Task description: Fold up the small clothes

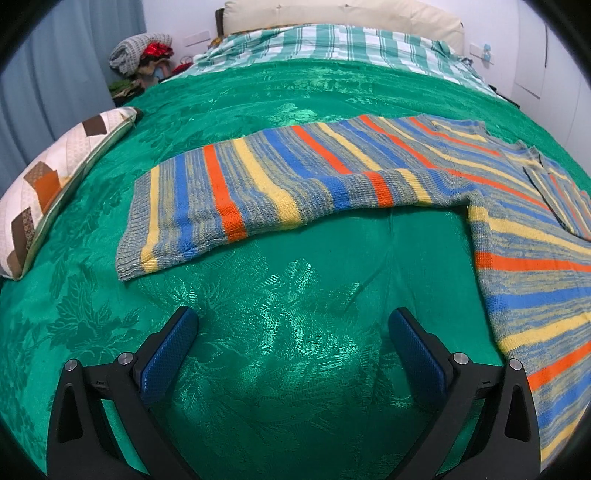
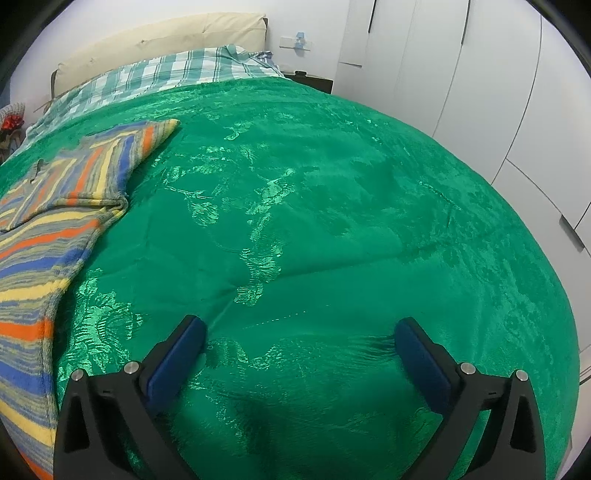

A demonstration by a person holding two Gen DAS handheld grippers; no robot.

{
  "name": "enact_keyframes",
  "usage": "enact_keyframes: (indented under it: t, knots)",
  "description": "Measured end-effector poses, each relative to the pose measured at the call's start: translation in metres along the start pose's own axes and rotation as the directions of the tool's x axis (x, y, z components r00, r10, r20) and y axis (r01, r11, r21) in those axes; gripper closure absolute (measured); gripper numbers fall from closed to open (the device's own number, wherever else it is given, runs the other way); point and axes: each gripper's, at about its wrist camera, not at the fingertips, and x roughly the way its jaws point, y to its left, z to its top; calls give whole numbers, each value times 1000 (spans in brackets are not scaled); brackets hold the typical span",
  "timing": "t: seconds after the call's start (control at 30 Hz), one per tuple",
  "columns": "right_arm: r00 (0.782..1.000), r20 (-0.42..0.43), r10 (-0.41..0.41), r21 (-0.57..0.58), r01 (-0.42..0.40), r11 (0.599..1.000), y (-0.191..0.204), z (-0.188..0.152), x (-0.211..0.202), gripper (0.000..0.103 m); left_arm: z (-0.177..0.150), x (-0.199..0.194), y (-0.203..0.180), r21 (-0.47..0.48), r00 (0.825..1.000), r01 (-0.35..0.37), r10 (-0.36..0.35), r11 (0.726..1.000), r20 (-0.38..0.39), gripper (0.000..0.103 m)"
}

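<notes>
Sweater (image 1: 295, 177), striped in blue, orange, yellow and grey, lies flat on the green bedspread (image 1: 280, 369). One sleeve stretches out toward the patchwork cushion (image 1: 48, 195) at the bed's edge without reaching it; the body runs off to the right of the left wrist view. In the right wrist view the same sweater fills the left side, its other sleeve pointing up toward the checked sheet (image 2: 162, 74) at the head of the bed.

Both tools hang over bare bedspread, tilted downward. The left gripper (image 1: 293, 325) has its blue-padded fingers (image 1: 170, 354) spread wide, nothing between them, with the sleeve lying beyond the tips and the sweater's body just off to the right. The right gripper (image 2: 299, 334) is likewise spread wide and empty, its pads (image 2: 421, 365) close over the cloth, with the sweater's edge off to its left.

A cream headboard (image 1: 343, 14) backs the bed, a pile of clothes (image 1: 140, 55) sits in the far left corner, and white wardrobe doors (image 2: 480, 74) line the right wall.
</notes>
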Motion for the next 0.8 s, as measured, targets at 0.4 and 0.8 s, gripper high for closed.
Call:
enact_keyframes:
  t: [0.4, 0.8]
  knots:
    - [1000, -4, -4, 1, 4, 1000, 1, 1, 3, 1, 0, 0, 0, 0, 1000, 0, 0, 1000, 0, 0]
    - [1000, -2, 9, 12, -9, 1000, 0, 0, 4, 1, 0, 0, 0, -1, 1000, -1, 1, 1000, 0, 0]
